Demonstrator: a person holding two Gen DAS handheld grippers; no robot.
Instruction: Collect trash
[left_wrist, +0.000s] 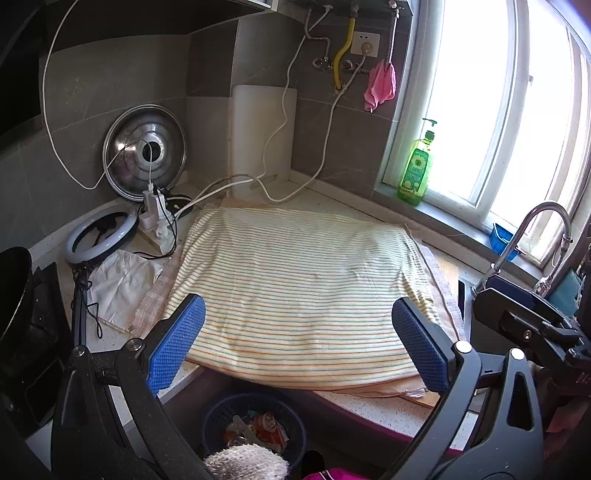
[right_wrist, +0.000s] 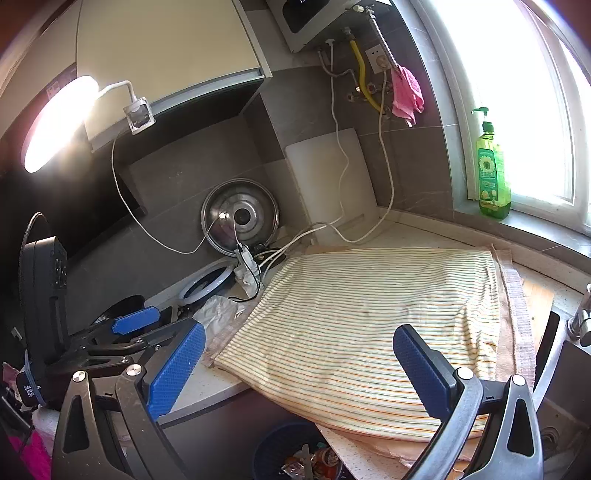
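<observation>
I see a dark blue plastic basket (left_wrist: 255, 424) with a perforated wall, standing on the floor below the edge of the counter. It is upright and open at the top. Inside it lies the trash (left_wrist: 258, 430): crumpled wrappers in orange, red and white, mixed together. From my right camera the same basket (right_wrist: 275, 448) shows at the bottom, partly cut by the frame, with small colourful pieces (right_wrist: 310, 459) in it.

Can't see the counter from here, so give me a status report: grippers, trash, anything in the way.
Left gripper open, empty. Right gripper open, empty. Trash in blue basket below counter; striped cloth bare. Crumpled white paper beside ring light.
</observation>
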